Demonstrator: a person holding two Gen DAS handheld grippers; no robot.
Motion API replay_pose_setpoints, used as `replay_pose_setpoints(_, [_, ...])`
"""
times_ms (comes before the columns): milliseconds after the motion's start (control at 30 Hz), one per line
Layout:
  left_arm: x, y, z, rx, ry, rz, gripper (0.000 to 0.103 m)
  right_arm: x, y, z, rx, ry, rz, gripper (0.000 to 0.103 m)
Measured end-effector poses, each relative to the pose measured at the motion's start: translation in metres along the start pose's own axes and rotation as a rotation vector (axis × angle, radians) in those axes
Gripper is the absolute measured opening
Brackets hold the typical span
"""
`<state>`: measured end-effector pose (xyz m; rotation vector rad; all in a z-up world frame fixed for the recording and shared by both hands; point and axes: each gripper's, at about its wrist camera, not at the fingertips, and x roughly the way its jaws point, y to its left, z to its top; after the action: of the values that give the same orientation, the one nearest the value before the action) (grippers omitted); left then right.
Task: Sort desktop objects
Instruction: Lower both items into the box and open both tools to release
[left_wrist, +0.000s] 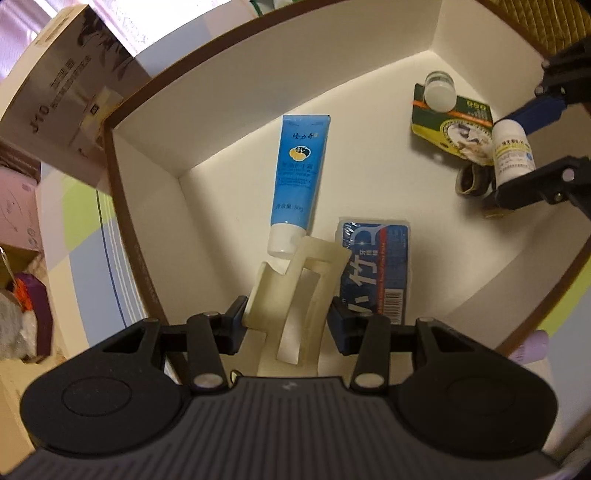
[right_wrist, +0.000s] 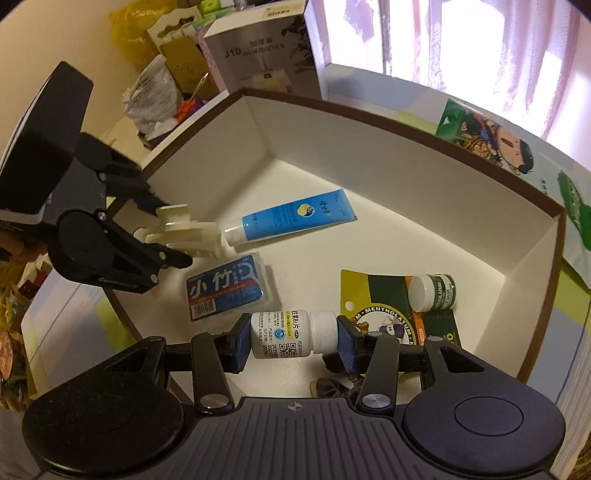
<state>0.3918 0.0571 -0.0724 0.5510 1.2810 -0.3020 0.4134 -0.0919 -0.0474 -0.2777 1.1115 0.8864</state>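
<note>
1. A big box (left_wrist: 388, 48) with white walls and a brown rim sits on a table (right_wrist: 569, 332) that has a colourful cover.
2. The left gripper (left_wrist: 286, 317) points down into the box. Its two pads press on a cream plastic clip (left_wrist: 295, 295), one pad on each side, so it is gripping the clip.
3. The clip hangs above the box floor, just over the cap end of a blue tube (left_wrist: 297, 173). From the right wrist view the clip (right_wrist: 184, 232) looks to be right beside the tube's white cap (it is hard to tell if they touch).
4. The blue tube (right_wrist: 295, 218) lies flat on the box floor.
5. A blue floss pack (left_wrist: 373, 269) lies flat next to the tube, just under the left gripper.
6. The right gripper (right_wrist: 293, 336) holds a small white pill bottle (right_wrist: 291, 334) sideways. One pad presses on the bottom and the other on the cap, so its grip is tight on the bottle.
7. The bottle is held up above the box floor, near the green and yellow card (right_wrist: 373, 295).
8. A little jar (right_wrist: 430, 293) with a white lid lies on that card.
9. Something dark and crumpled (right_wrist: 332, 389) lies on the floor under the right gripper (it is too unclear to name).
10. A tall grey carton (right_wrist: 266, 59) stands behind the box, outside it.
</note>
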Motion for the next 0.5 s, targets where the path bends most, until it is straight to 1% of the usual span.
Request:
replay_pose_setpoints(100, [0.004, -0.006, 0.0, 0.054, 0.003, 0.044, 0.045, 0.004, -0.002, 0.0, -0.007, 0.014, 0.004, 0.05])
replay_pose_setpoints(167, [0.004, -0.007, -0.002, 0.076, 0.002, 0.042, 0.051, 0.006, -0.004, -0.001, -0.013, 0.025, 0.011, 0.05])
replay_pose_setpoints(333, [-0.001, -0.005, -0.004, 0.108, -0.013, 0.061, 0.051, 0.013, -0.005, -0.003, -0.031, 0.046, 0.037, 0.05])
replay_pose_setpoints(500, [-0.006, -0.002, -0.005, 0.107, -0.023, 0.043, 0.051, 0.024, -0.004, -0.003, -0.044, 0.079, 0.058, 0.05])
